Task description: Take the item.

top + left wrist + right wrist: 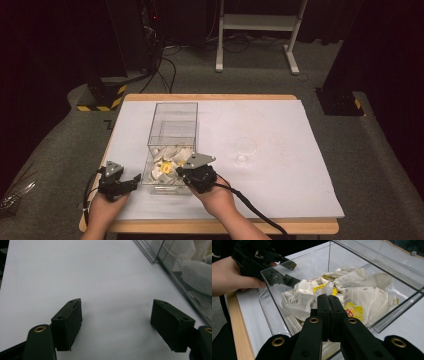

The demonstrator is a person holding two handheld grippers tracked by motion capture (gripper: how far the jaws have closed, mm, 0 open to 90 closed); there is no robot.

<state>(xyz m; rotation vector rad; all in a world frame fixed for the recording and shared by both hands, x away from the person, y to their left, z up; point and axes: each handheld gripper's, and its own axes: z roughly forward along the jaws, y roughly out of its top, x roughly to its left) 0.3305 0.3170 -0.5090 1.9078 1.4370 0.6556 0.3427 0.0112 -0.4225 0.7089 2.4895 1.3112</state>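
Observation:
A clear plastic box (pixel 172 125) stands on the white mat, its near half full of white tea bags (pixel 167 167) with yellow tags. My right gripper (pixel 180 171) hovers over the box's near right corner. Its jaws are shut (pixel 328 298) above the tea bags (pixel 362 297), and I see nothing between them. A yellow tag (pixel 353 311) lies just beyond them. My left gripper (pixel 134 180) rests on the mat left of the box, open and empty (pixel 116 307). The box wall (pixel 175 277) is at its right. The left hand with its gripper (pixel 254 260) also appears behind the box's corner.
A small clear glass cup (pixel 245 150) stands on the white mat (pixel 290 165) right of the box. The wooden table edge (pixel 225 227) runs along the front. Behind the table are a white desk frame (pixel 255 30), black stands and floor cables.

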